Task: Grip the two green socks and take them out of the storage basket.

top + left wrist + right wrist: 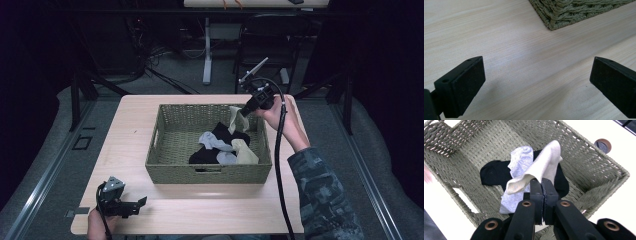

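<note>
Two black jaws of the right gripper (541, 186) are rising closest to the lens in the right gripper view, pressed together and pinching a beige sock (541, 168) by its edge; the sock is hanging above the inside of the woven basket (466, 145). Below it, in the same view, one light grey sock (520, 160) is draping over one black garment (492, 173) on the basket floor. From the high view, the count is growing: a second beige piece (246, 152) is lying near the basket's front right corner, beside the grey sock (214, 141) and the black garment (220, 134), while the pinched beige sock (237, 119) is dangling over the right half of the basket (170, 167). There is one basket, sitting in the middle of the table (130, 130). That view is also showing the person's right hand (277, 112) gripping the right gripper (248, 107), with the camouflage sleeve (320, 195) coming in from the bottom. At the table's front left corner, the left gripper (139, 204) is resting in the left hand (97, 222). Its own view is showing what the high view cannot settle: both jaws spread wide apart, nothing between them, with bare tabletop (524, 62) beneath and one basket corner (564, 13) ahead.
</note>
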`<act>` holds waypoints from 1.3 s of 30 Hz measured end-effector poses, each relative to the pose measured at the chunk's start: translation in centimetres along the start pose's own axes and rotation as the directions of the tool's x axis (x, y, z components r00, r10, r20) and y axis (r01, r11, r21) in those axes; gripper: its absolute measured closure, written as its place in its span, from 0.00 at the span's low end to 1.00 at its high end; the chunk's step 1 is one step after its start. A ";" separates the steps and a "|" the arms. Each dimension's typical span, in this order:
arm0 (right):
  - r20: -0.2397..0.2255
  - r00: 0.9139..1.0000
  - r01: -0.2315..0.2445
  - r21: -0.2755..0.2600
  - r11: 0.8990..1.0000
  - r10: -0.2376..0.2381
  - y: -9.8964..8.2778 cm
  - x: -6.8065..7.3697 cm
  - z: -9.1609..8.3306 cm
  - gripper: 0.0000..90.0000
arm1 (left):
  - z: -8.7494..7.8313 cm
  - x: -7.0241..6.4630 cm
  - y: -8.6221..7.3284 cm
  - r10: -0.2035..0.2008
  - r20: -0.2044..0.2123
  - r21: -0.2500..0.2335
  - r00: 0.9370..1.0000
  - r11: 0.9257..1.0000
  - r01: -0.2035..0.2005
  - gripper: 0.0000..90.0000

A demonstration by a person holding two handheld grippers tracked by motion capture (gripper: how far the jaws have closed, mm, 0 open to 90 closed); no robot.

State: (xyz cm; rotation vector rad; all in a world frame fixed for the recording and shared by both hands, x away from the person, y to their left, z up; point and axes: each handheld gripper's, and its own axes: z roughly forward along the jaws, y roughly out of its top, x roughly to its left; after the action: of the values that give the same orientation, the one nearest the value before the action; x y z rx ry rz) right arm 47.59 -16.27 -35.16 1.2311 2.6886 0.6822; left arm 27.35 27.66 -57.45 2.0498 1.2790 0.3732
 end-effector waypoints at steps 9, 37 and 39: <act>0.008 1.000 -0.008 -0.032 0.999 0.008 0.1 -0.5 -2.4 0.99 | 0.0 0.0 0.0 0.001 0.000 0.001 1.000 1.000 -0.001 0.00; 0.091 0.981 -0.162 -0.104 0.981 0.172 -6.8 -7.1 -8.2 0.99 | 0.0 0.0 0.0 0.001 -0.004 0.001 1.000 1.000 -0.001 0.00; 0.092 0.977 -0.182 -0.113 0.977 0.192 -7.5 -7.6 -8.2 0.99 | 0.0 0.0 0.0 -0.003 -0.002 0.002 1.000 1.000 0.003 0.00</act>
State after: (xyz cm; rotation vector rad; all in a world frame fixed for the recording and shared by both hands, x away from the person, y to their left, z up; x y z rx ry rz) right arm 45.22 -29.06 -31.83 1.4622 2.4438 0.7498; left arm 27.34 27.65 -57.41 2.0498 1.2839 0.3729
